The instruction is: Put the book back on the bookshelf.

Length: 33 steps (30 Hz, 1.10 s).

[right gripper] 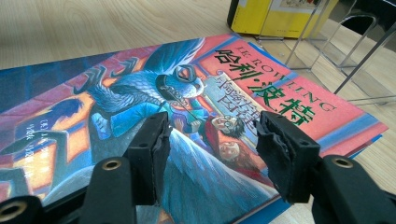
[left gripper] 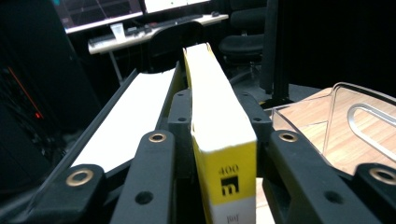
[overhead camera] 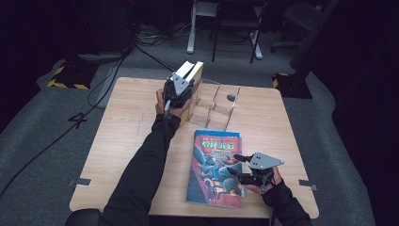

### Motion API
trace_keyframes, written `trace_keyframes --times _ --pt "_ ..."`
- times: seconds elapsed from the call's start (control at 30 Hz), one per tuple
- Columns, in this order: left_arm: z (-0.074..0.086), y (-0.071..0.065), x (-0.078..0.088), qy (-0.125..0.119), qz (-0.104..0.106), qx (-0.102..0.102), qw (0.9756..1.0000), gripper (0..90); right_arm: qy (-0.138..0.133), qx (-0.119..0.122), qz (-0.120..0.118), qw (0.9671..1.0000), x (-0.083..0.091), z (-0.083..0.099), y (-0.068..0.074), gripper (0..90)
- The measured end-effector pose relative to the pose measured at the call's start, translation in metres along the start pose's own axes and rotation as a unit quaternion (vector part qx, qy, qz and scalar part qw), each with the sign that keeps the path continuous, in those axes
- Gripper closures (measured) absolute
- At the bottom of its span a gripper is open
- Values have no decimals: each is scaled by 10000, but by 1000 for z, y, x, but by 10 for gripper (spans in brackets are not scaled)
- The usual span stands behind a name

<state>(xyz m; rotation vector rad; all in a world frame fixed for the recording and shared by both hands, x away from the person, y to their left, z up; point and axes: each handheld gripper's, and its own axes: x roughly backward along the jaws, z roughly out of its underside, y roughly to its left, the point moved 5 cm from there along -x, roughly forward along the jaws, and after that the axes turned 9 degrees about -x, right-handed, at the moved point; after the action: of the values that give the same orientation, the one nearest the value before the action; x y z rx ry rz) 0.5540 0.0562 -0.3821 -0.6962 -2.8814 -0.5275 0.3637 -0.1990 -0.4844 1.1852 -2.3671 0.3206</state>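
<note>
A thick yellow book (overhead camera: pixel 196 75) stands upright at the left end of a clear acrylic book rack (overhead camera: pixel 219 101) at the far side of the table. My left gripper (overhead camera: pixel 185 84) is shut on it; in the left gripper view the pads press both sides of the yellow book (left gripper: pixel 219 126). A second book with white pages (left gripper: pixel 130 112) leans just left of it. A book with a colourful illustrated cover (overhead camera: pixel 214 169) lies flat near the front edge on a blue book (overhead camera: pixel 235 135). My right gripper (overhead camera: pixel 237 167) hovers open over that cover (right gripper: pixel 140 93), nothing between its pads.
The wooden table (overhead camera: pixel 127 141) has bare room on its left half. The rack's clear dividers (right gripper: pixel 327 42) stand just behind the flat books. Cables, a desk frame and office chairs lie on the dark floor behind the table.
</note>
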Motion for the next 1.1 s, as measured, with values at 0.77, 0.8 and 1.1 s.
trace_keyframes --times 0.77,0.8,1.1 --pt "85 -10 55 524 1024 -295 9929 600 39 13 33 10000 0 0 1 443" --pt "92 -12 51 639 1124 -261 9913 633 50 13 26 10000 -1 0 1 442" --pt "118 -23 20 1248 1095 -216 9859 721 53 7 38 10000 -1 1 1 442"
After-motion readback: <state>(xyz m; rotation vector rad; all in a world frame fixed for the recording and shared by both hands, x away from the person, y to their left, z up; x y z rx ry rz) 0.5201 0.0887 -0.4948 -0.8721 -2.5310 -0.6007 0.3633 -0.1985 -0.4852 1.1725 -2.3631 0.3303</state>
